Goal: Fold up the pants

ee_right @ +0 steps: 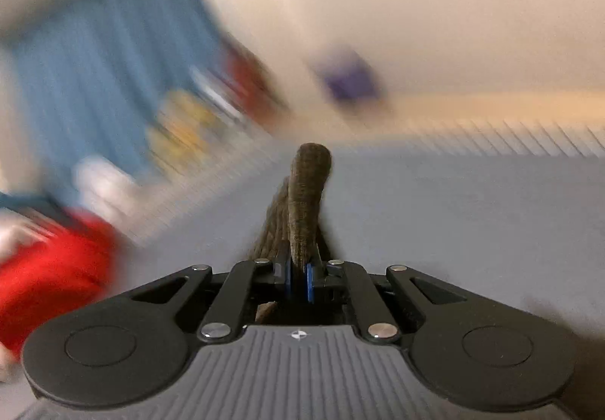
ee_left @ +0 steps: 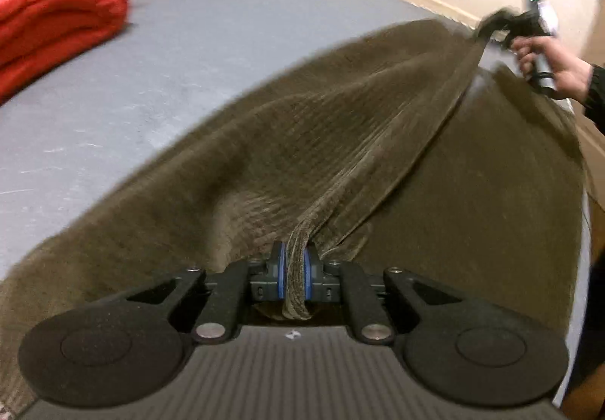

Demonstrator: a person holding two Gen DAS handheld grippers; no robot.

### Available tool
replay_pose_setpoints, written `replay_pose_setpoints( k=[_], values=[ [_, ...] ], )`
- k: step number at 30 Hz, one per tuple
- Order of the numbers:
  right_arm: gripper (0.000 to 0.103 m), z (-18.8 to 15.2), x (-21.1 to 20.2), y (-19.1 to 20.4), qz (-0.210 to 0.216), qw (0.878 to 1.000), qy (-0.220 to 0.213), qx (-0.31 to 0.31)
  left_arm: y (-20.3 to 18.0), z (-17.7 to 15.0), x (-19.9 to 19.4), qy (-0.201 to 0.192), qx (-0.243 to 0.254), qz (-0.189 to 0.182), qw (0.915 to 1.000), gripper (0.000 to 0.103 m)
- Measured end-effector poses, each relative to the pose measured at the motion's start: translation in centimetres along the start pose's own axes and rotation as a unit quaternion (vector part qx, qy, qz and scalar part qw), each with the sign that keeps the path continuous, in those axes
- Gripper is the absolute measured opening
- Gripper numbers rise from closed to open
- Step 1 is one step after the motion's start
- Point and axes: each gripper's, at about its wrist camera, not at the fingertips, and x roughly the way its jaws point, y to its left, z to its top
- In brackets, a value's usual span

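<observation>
Both ends of the pants (ee_left: 340, 140) are clamped: left hand-held gripper (ee_left: 295, 268) and right hand-held gripper (ee_right: 298, 278) each pinch fabric. Lifting seems underway; next, carry the held edge evenly across the bed (ee_left: 189, 41).

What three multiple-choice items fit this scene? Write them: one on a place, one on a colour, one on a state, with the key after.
1. Where does the folded blanket lie in the left wrist view?
A. Far left on the grey surface
B. On top of the pants
C. Under the left gripper

2. What colour is that blanket?
A. Blue
B. Red
C. White

3. How does the left gripper stand?
A. Wide open above the cloth
B. Shut on nothing
C. Shut on a fold of the pants

Key: 1 A, it sits at the left edge, apart from the brown cloth. 2 B, it is bright red in both views. 3 C, ribbed brown cloth is pinched between its blue pads; the right gripper pinches the pants likewise.
</observation>
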Motion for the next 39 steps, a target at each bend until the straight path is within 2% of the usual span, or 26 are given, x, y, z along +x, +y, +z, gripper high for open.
replay_pose_setpoints(
  k=[1,2,3,4,5,7,8,10,11,13,15,17,19,20,21,23,28,29,30,31,32,33,35,36,38,39],
  values=[
    [0.007,-1.3,1.8,-2.3,-0.063,0.996,0.067,0.024,-0.3,0.1,0.0,0.002,0.001,0.0,1.0,0.012],
    [0.007,-2.3,2.8,-4.1,-0.092,0.989,0.105,0.056,-0.3,0.2,-0.2,0.0,-0.004,-0.003,1.0,0.013],
    [0.007,-2.9,2.8,-5.5,-0.078,0.988,0.101,0.085,0.0,0.5,-0.8,-0.007,-0.013,-0.013,0.9998,0.021],
    [0.008,-2.5,2.7,-5.3,-0.074,0.99,0.1,0.07,0.6,0.6,-1.5,-0.02,-0.028,-0.028,0.999,0.028],
    [0.018,-2.0,2.5,-4.6,-0.087,0.99,0.1,0.042,1.5,0.6,-2.5,-0.039,-0.048,-0.043,0.9972,0.036],
    [0.04,-0.8,0.9,-3.0,-0.115,0.992,0.052,0.008,3.8,0.3,-5.0,-0.078,-0.085,-0.052,0.992,0.037],
    [0.057,-0.4,0.3,-2.6,-0.124,0.992,0.036,0.003,5.2,0.0,-6.1,-0.094,-0.104,-0.046,0.9891,0.037],
    [0.059,0.2,-0.6,-2.1,-0.137,0.99,0.009,0.011,7.9,-1.5,-8.0,-0.115,-0.144,-0.016,0.9827,0.038],
    [0.059,0.4,-0.9,-1.9,-0.142,0.99,-0.003,0.013,9.5,-2.3,-8.9,-0.121,-0.168,0.012,0.9782,0.038],
    [0.059,0.1,-1.4,-1.1,-0.151,0.988,-0.026,0.006,12.9,-4.1,-10.4,-0.129,-0.221,0.079,0.9635,0.045],
    [0.059,-0.7,-1.7,0.2,-0.14,0.989,-0.044,-0.015,15.8,-6.6,-11.8,-0.125,-0.279,0.143,0.9412,0.048],
    [0.059,-1.2,-1.5,1.9,-0.116,0.991,-0.053,-0.037,18.9,-8.6,-12.5,-0.115,-0.336,0.187,0.916,0.054],
    [0.059,-1.6,-0.9,3.7,-0.082,0.994,-0.051,-0.058,21.2,-10.6,-12.9,-0.102,-0.391,0.206,0.8912,0.062],
    [0.059,-1.9,-0.6,4.5,-0.063,0.995,-0.046,-0.065,22.0,-11.4,-12.9,-0.094,-0.412,0.204,0.8828,0.068],
    [0.059,-2.2,-0.1,5.3,-0.042,0.996,-0.037,-0.07,22.6,-12.1,-12.8,-0.085,-0.427,0.205,0.8768,0.076],
    [0.059,-2.5,0.6,6.4,-0.015,0.997,-0.024,-0.077,23.7,-13.1,-12.0,-0.071,-0.443,0.212,0.8684,0.08],
    [0.06,-2.9,3.1,7.7,0.018,0.995,0.011,-0.096,25.6,-16.1,-10.2,-0.059,-0.472,0.168,0.8637,0.08],
    [0.06,-3.0,3.2,7.5,0.019,0.995,0.015,-0.094,25.6,-16.0,-9.7,-0.061,-0.468,0.165,0.8662,0.08],
    [0.06,-2.9,3.6,7.2,0.018,0.996,0.02,-0.089,25.5,-15.6,-9.4,-0.06,-0.452,0.171,0.8735,0.079],
    [0.06,-2.9,3.9,6.9,0.016,0.996,0.024,-0.086,25.1,-15.0,-9.2,-0.052,-0.428,0.179,0.8842,0.073],
    [0.06,-2.9,3.9,6.9,0.013,0.996,0.025,-0.083,24.9,-14.4,-9.0,-0.046,-0.403,0.192,0.8938,0.052],
    [0.06,-2.7,4.3,6.5,0.007,0.997,0.024,-0.076,25.0,-14.1,-9.3,-0.051,-0.39,0.212,0.8945,0.046],
    [0.06,-3.1,3.9,5.7,0.002,0.998,0.023,-0.063,25.2,-13.8,-10.2,-0.064,-0.386,0.265,0.8814,0.045],
    [0.06,-2.9,4.2,5.3,-0.001,0.998,0.021,-0.054,24.8,-13.4,-9.9,-0.056,-0.373,0.283,0.8816,0.045],
    [0.06,-2.8,4.5,4.5,-0.008,0.999,0.02,-0.046,23.9,-12.7,-8.1,-0.017,-0.331,0.307,0.8924,0.047],
    [0.06,-2.4,4.7,4.3,-0.011,0.999,0.018,-0.046,23.5,-12.5,-7.4,-0.007,-0.314,0.318,0.8943,0.049]
  ],
)
